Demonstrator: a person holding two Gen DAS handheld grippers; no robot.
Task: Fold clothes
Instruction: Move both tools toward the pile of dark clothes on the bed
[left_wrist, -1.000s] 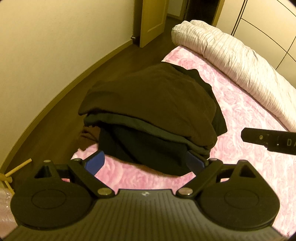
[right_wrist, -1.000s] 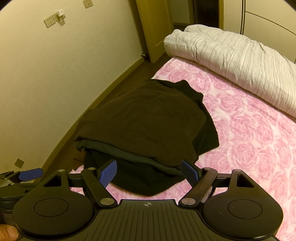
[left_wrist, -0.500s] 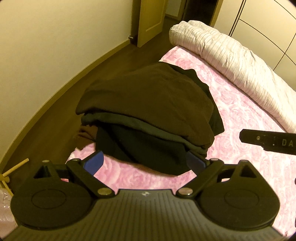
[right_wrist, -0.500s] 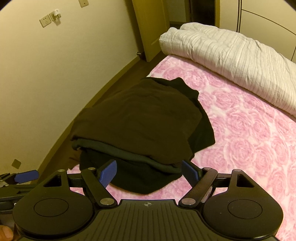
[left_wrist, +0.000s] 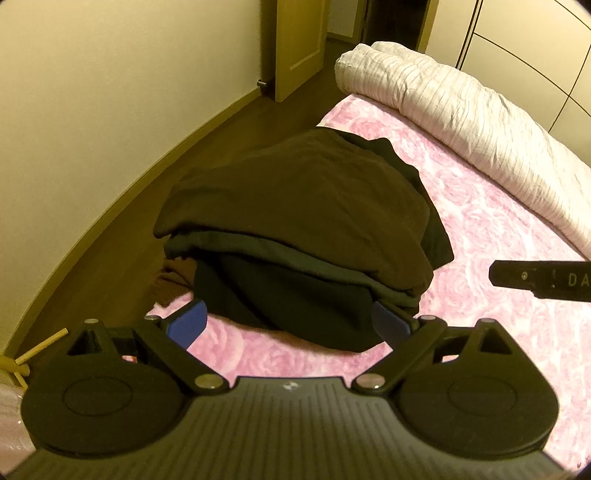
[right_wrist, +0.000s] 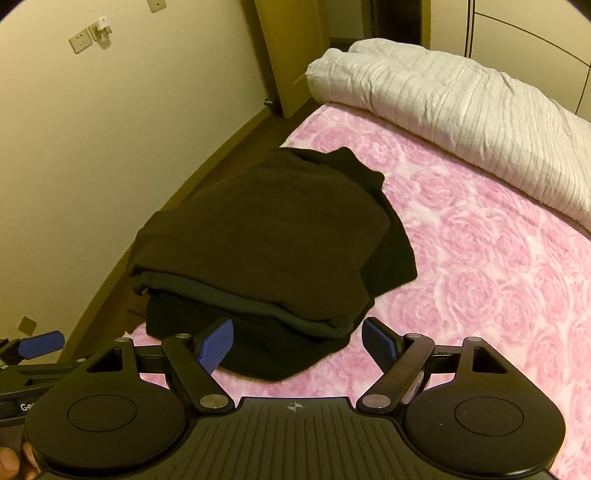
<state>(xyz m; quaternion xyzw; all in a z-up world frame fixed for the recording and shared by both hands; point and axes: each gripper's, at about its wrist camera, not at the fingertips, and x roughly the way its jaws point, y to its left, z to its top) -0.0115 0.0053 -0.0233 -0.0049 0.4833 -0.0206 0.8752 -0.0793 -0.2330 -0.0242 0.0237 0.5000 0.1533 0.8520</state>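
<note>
A pile of folded dark clothes (left_wrist: 295, 229) is seen on the bed with the pink rose-pattern cover (left_wrist: 491, 236), close to the bed's edge by the brown wooden floor (left_wrist: 122, 236). A dark brown piece is laid on top, a grey-green piece is seen under it, and a black piece is at the bottom. Some brown cloth (left_wrist: 173, 277) is seen hanging down past the bed's edge beside the pile.

The left tongs (left_wrist: 291, 323) are held wide apart just in front of the pile, and nothing is held between the blue tips. The right tongs (right_wrist: 297, 341) are also held wide apart and empty, near the front of the pile.

A rolled white ribbed blanket (right_wrist: 461, 110) is laid along the far side of the bed, well apart from the clothes.
</note>
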